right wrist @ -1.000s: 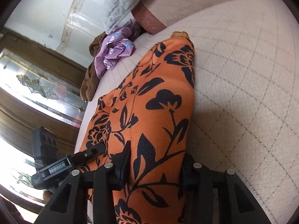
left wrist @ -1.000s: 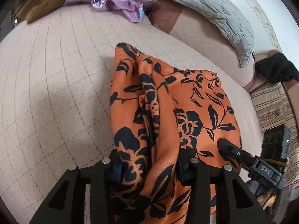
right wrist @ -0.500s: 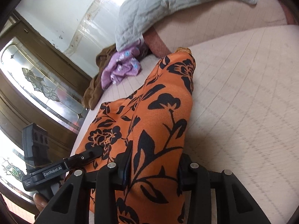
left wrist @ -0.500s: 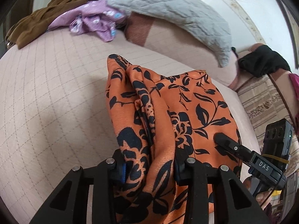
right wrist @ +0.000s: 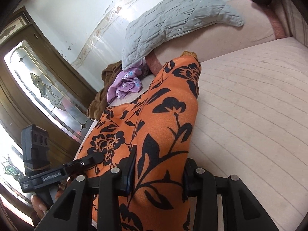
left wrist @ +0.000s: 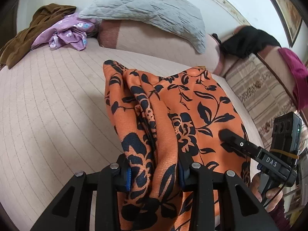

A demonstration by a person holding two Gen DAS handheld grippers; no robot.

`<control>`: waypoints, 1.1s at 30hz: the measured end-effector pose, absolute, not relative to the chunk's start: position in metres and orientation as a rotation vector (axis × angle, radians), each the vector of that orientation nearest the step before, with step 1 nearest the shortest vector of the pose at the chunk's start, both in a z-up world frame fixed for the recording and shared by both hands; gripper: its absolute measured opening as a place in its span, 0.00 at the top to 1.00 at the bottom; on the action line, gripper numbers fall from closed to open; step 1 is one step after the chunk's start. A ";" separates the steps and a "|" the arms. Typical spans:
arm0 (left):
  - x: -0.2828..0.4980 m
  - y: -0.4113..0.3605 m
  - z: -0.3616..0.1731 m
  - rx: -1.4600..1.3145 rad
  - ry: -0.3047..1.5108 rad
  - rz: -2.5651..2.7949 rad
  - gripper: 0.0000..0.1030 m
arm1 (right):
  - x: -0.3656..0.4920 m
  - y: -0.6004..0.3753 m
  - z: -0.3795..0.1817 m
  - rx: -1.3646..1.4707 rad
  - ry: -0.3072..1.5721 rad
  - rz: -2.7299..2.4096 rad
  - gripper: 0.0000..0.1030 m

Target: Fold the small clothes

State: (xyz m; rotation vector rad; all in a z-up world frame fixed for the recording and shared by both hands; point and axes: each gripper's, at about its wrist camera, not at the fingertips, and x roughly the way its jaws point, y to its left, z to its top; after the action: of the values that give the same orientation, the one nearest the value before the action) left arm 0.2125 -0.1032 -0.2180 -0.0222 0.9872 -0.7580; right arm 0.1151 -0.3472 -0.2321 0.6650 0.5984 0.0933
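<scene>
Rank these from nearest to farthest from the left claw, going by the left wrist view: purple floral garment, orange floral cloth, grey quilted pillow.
1. Orange floral cloth: bunched between the left claw's pads.
2. Purple floral garment: far left, at the cushion's back edge.
3. Grey quilted pillow: on the backrest, top centre; only slightly beyond the garment, so a close call.

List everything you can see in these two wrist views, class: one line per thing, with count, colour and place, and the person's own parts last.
Floral cloth: one, orange with black print, lifted off the sofa seat, held at two spots.
Sofa: one, pale pink quilted, under the cloth.
Cushion: one, grey quilted, on the sofa back.
Purple garment: one, lilac with flowers, crumpled at the seat's far end.
Brown garment: one, beside the purple one.
Black garment: one, on the sofa arm.
Magenta fabric: one, at the picture's right edge.
Door: one, brown wood with patterned glass.
Left tongs: black, shut on the cloth.
Right tongs: black, shut on the cloth.
</scene>
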 end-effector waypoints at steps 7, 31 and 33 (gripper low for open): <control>0.194 -0.116 -0.249 0.028 1.069 -0.729 0.65 | 0.088 -0.356 -0.263 0.735 0.663 0.061 0.61; 0.077 -0.051 -0.165 0.167 0.670 -0.334 0.13 | -0.036 -0.329 -0.205 0.539 0.561 -0.269 0.39; 0.065 -0.043 -0.143 0.160 0.637 -0.301 0.09 | -0.054 -0.318 -0.181 0.488 0.529 -0.291 0.36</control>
State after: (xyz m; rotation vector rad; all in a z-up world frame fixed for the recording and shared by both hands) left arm 0.0647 -0.0428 -0.1434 0.1595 0.6370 -0.3013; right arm -0.0539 -0.3183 -0.1810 0.4879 0.5290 -0.2905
